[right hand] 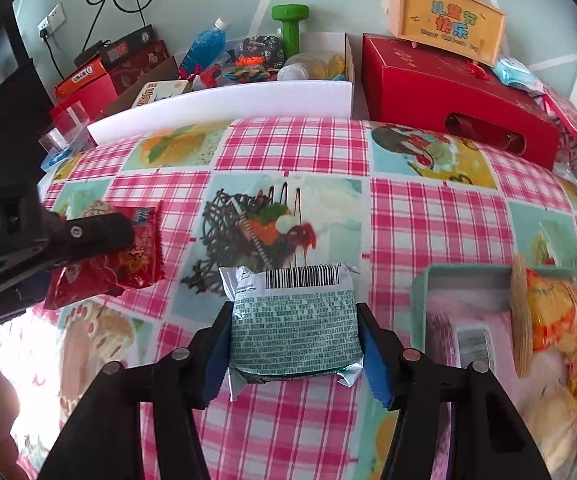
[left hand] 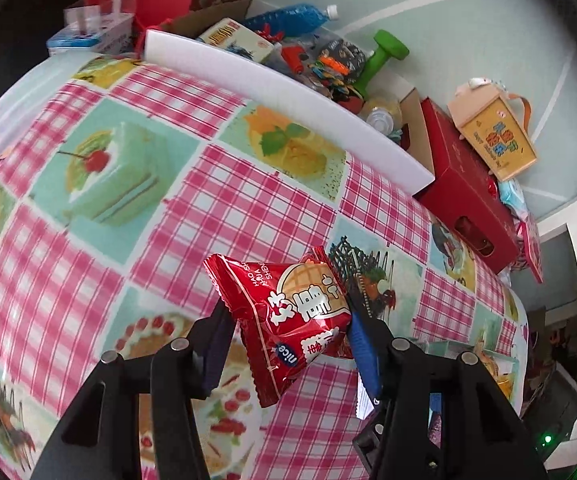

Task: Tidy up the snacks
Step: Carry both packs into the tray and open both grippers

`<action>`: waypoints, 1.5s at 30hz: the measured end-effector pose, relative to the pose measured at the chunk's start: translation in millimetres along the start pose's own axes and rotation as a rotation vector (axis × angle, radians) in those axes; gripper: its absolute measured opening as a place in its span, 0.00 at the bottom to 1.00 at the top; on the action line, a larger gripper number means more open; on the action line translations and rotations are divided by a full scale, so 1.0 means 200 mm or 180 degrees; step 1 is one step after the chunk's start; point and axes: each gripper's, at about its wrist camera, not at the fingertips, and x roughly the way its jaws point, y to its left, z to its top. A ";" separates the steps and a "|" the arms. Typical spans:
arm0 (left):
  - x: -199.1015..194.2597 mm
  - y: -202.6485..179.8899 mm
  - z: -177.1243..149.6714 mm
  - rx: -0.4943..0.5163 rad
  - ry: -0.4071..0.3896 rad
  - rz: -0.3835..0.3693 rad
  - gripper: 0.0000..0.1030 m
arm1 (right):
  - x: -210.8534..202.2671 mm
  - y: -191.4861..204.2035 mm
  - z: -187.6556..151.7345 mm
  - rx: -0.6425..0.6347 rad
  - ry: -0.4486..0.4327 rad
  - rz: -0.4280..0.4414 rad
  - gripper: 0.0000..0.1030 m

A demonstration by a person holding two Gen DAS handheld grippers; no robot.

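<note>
My left gripper is shut on a red snack packet and holds it tilted above the checked tablecloth. My right gripper is shut on a green-and-white snack packet, barcode side up, its blue pads pressing both sides. In the right wrist view the left gripper shows at the left edge with the red packet in it. A mint-green tray at the right holds a pink packet and several yellow and orange snack packets.
Along the table's far edge stands a white box full of clutter: a blue bottle, a green dumbbell, toys. A red gift box with a peach carry box on top sits at the back right.
</note>
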 end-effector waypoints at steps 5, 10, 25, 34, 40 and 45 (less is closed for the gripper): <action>-0.10 0.01 -0.05 -0.0083 -0.0128 0.0025 0.54 | -0.11 -0.01 -0.06 0.0140 -0.0068 -0.0001 0.59; -0.20 -0.01 -0.11 -0.0078 -0.0207 0.0026 0.54 | -0.24 -0.04 -0.10 0.0241 -0.0145 -0.0034 0.59; -0.50 -0.22 -0.28 0.0232 -0.0516 -0.0241 0.54 | -0.63 -0.22 -0.26 0.0706 -0.0473 -0.0117 0.59; -0.49 -0.40 -0.46 0.0585 -0.0422 -0.0395 0.54 | -0.76 -0.41 -0.38 0.1016 -0.0525 -0.0220 0.59; -0.42 -0.59 -0.59 0.0963 -0.0221 -0.0543 0.54 | -0.79 -0.67 -0.48 0.1342 -0.0409 -0.0554 0.59; -0.35 -0.70 -0.68 0.1160 0.0005 -0.0623 0.54 | -0.84 -0.85 -0.53 0.1600 -0.0404 -0.0731 0.59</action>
